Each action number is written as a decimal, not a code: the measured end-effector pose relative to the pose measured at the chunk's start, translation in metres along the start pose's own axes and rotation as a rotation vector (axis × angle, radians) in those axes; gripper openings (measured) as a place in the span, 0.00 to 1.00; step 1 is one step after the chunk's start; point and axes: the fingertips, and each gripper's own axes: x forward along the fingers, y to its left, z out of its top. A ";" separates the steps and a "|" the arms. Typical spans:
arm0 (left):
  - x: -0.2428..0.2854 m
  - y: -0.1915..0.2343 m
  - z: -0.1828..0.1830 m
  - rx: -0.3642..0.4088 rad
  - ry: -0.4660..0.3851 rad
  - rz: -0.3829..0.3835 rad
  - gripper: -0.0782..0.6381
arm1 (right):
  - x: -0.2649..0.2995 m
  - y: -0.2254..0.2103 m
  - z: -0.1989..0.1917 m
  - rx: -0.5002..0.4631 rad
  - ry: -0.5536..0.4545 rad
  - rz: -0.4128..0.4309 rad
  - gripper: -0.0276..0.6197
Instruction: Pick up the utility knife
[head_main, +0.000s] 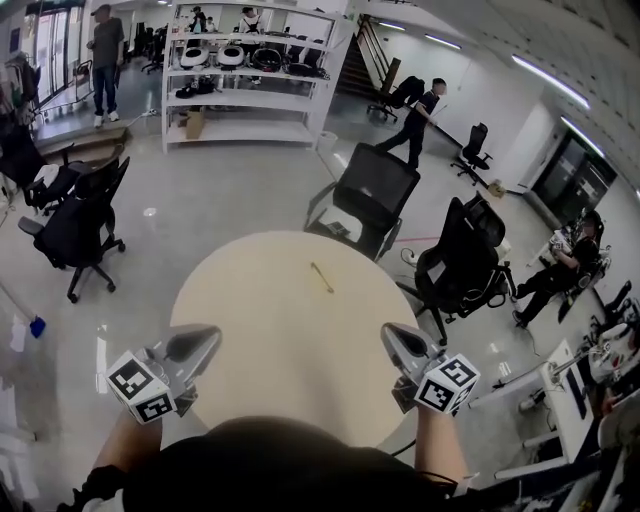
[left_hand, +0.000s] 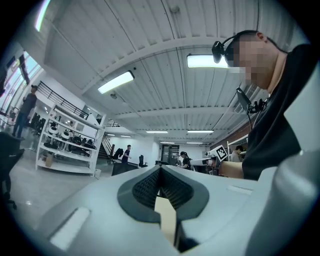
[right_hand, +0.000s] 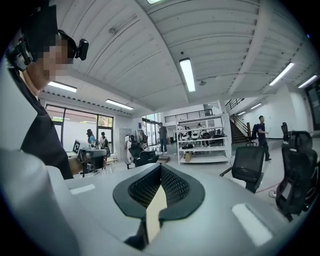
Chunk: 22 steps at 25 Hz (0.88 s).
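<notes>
Utility knife (head_main: 321, 277) on round table (head_main: 262, 345)

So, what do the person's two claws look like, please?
Both are alike: the left claw and right claw have smooth grey pointed shells with black meshed pads inside. Each carries a white cube printed with black square markers. The person wears a black top.
</notes>
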 end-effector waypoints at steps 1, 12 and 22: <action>0.004 0.000 -0.003 -0.005 0.002 0.009 0.10 | -0.001 -0.006 -0.001 -0.004 0.006 0.003 0.06; 0.049 0.011 -0.018 -0.010 0.044 0.065 0.10 | 0.024 -0.067 -0.013 0.015 0.013 0.043 0.07; 0.098 0.071 -0.037 -0.032 0.086 0.057 0.10 | 0.087 -0.122 -0.031 0.024 0.065 0.019 0.07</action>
